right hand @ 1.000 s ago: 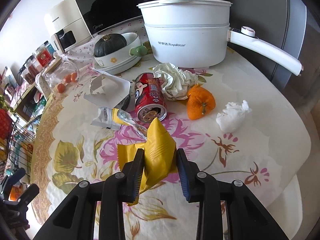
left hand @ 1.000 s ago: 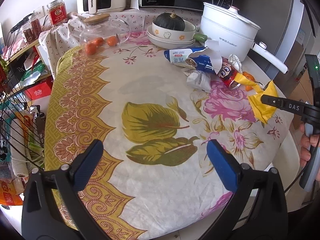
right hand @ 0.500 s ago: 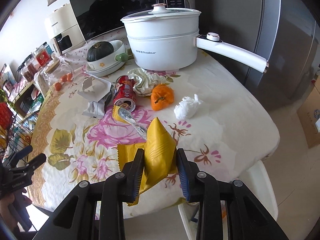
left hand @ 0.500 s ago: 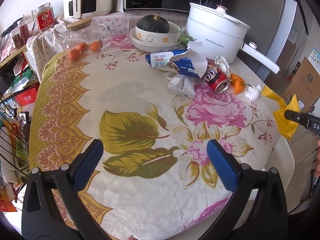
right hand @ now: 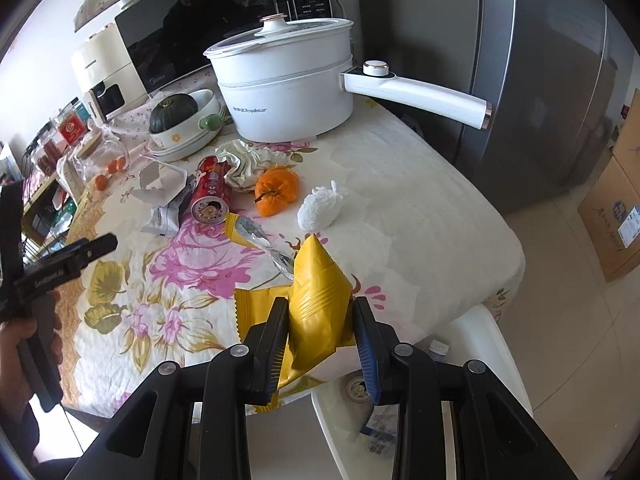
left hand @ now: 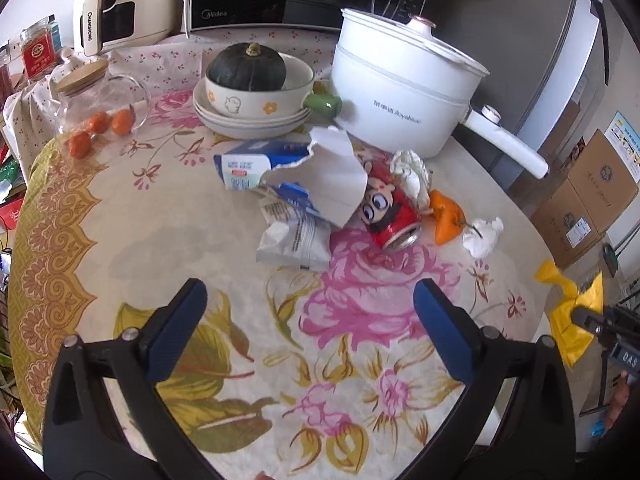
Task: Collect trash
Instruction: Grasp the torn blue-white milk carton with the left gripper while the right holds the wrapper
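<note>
Past the near right edge of the flowered worktop (right hand: 420,200), the right claw (right hand: 320,332) is pinching a crumpled yellow wrapper (right hand: 320,300) between its two fingers, holding it above a white bin (right hand: 480,360) standing beside the worktop. Over the middle of the cloth, the left claw (left hand: 310,320) is hanging wide with nothing between its blue pads (left hand: 178,328). Beyond it, a red can (left hand: 386,216), a torn blue-and-white carton (left hand: 280,168), a white packet (left hand: 292,240), orange peel (left hand: 446,220) and a tissue wad (left hand: 482,236) are lying near a white pot (left hand: 400,100).
</note>
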A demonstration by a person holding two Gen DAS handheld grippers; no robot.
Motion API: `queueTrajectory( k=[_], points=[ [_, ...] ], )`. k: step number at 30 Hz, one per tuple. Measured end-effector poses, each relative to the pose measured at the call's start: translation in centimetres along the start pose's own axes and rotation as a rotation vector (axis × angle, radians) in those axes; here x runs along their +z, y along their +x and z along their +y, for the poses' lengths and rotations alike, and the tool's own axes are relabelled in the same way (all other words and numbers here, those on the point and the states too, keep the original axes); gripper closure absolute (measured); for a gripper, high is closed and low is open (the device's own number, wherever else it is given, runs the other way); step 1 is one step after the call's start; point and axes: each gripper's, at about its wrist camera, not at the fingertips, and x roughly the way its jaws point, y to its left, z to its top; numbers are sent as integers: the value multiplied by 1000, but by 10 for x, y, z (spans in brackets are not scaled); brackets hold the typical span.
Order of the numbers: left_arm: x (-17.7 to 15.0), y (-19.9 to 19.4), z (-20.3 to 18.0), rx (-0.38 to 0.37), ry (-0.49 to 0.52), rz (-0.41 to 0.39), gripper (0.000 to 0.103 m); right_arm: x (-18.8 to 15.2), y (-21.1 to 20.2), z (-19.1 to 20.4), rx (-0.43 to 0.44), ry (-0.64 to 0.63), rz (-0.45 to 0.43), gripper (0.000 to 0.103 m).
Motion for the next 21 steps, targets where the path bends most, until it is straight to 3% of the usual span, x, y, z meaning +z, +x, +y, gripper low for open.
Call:
queueTrajectory(
  k=[5, 11, 14, 15, 16, 18, 21],
  points=[
    [20, 20, 8, -17, -98, -56, 4, 1, 2, -11, 0, 14, 8, 70],
    [29, 52, 15, -51, -216, -47, 23, 1, 7, -24, -16, 33, 21, 70],
    [29, 68, 17, -55, -236, -9, 55, 0, 8, -27, -20, 36, 26, 70],
    [27, 72, 19, -64, -245, 5, 76, -1, 8, -27, -21, 35, 27, 70],
    [24, 74, 21, -70, -259, 16, 86, -1, 8, -27, -22, 34, 27, 70],
    [20, 73, 26, -90, -287, 15, 98, -2, 8, -27, -25, 30, 26, 70],
    [17, 61, 29, -111, -259, 1, 100, -2, 7, -27, -29, 30, 23, 70]
  ],
)
